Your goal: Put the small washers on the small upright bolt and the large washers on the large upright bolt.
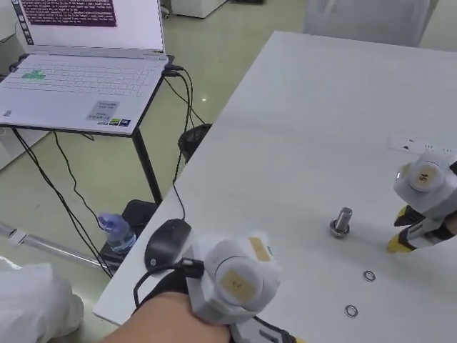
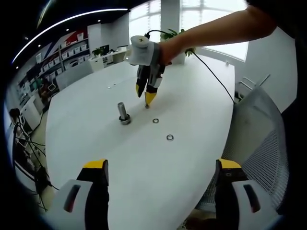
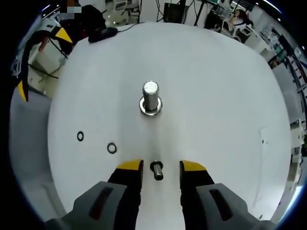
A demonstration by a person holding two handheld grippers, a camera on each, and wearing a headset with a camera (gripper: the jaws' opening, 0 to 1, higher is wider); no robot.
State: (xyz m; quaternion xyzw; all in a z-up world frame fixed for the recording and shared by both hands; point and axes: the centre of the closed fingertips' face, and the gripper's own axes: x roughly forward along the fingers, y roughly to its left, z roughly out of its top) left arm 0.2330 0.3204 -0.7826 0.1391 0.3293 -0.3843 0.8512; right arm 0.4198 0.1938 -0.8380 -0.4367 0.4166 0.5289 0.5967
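The large upright bolt point(image 1: 341, 221) stands on the white table point(image 1: 300, 143). Two small washers point(image 1: 369, 276) point(image 1: 350, 311) lie flat in front of it. In the right gripper view, my right gripper point(image 3: 161, 166) is open with its yellow tips on either side of the small upright bolt point(image 3: 156, 170), not touching it. The large bolt point(image 3: 150, 98) is straight ahead and the washers point(image 3: 112, 148) point(image 3: 80, 136) lie to the left. My left gripper point(image 2: 162, 167) is open and holds nothing. It hovers over the near table, facing the large bolt point(image 2: 123, 113) and the right gripper point(image 2: 146, 93).
A black mouse point(image 1: 166, 243) lies near the table's left edge. A laptop point(image 1: 78, 78) sits on a stand beyond that edge, with cables and a water bottle point(image 1: 118, 232) on the floor. A mesh chair point(image 2: 259, 124) stands beside the table.
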